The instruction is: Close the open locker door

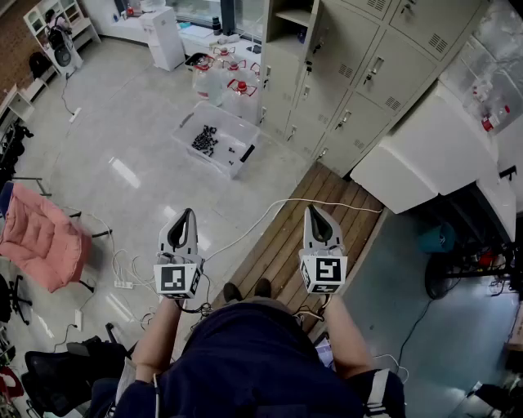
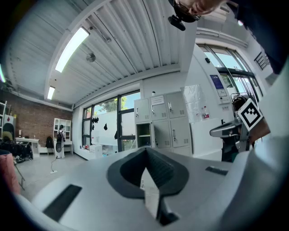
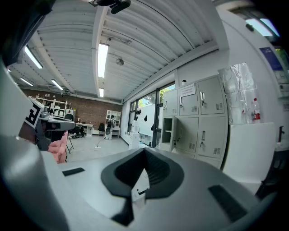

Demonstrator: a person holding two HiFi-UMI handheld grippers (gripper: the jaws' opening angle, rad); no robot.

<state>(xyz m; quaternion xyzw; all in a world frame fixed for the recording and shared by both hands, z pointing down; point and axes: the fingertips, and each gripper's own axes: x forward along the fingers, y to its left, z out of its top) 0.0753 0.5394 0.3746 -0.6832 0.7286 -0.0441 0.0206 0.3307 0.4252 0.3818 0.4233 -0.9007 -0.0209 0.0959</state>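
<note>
Pink padded chair (image 1: 41, 241) at the floor's left edge, soft and quilted. Clear rectangular plastic bin (image 1: 214, 140) holding small dark bits sits on the glossy pale floor (image 1: 131, 122) near the foot of the lockers. Translucent jugs (image 1: 233, 82) with red caps stand just behind it.

Your left gripper (image 1: 185, 224) has a grey moulded shell and black ribbed pads. Its jaws are pressed together to a point with nothing in them. It hangs in the air beside the left edge of the wooden slat platform (image 1: 278, 237) you stand on.

Your right gripper (image 1: 317, 220) is the same build, jaws fully together and empty too, over the platform. Both are well apart from the lockers.

Locker bank (image 1: 368, 73) is beige painted metal with flat doors, vent slots and small handles, along the floor's far right. The open locker door (image 3: 178, 132) is in the bank's leftmost column, swung out at the opening's right side. Its compartment (image 1: 294, 20) shows a shelf. White boxy cabinet (image 1: 425, 155) stands right of the lockers.
</note>
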